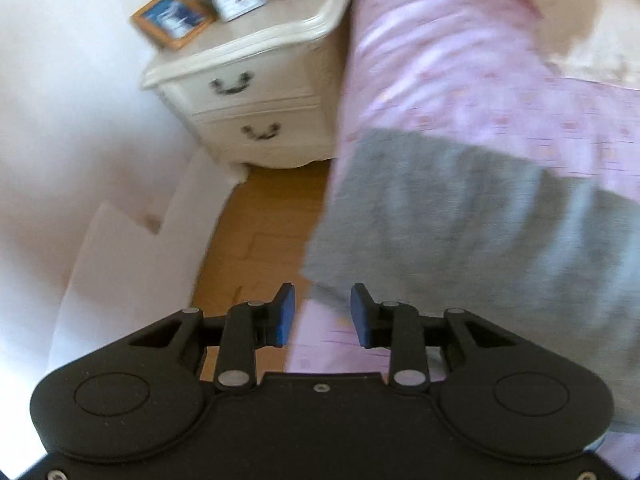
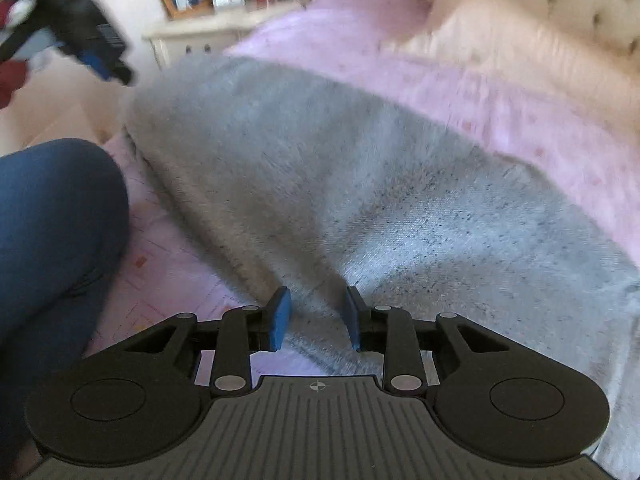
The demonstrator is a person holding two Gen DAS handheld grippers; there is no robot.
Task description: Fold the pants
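Grey pants [image 2: 360, 184] lie spread across the pink bed sheet [image 2: 540, 128], blurred in both views. My right gripper [image 2: 316, 314] hovers low over their near edge. Its blue pads stand apart, with grey cloth lying between them but not pinched. My left gripper [image 1: 322, 314] is open at the left edge of the bed, over the pink sheet [image 1: 460, 72] just below the corner of the pants [image 1: 460, 220]. Nothing is held in it. In the right wrist view the left gripper [image 2: 100, 60] shows at the upper left, above that end of the pants.
A cream nightstand [image 1: 256, 92] with a picture frame [image 1: 172, 18] and small items stands left of the bed, on a wooden floor [image 1: 260, 232]. A person's leg in blue jeans [image 2: 52, 220] rests at the bed's near left. A pillow [image 2: 500, 40] and a tufted headboard [image 2: 560, 0] lie beyond.
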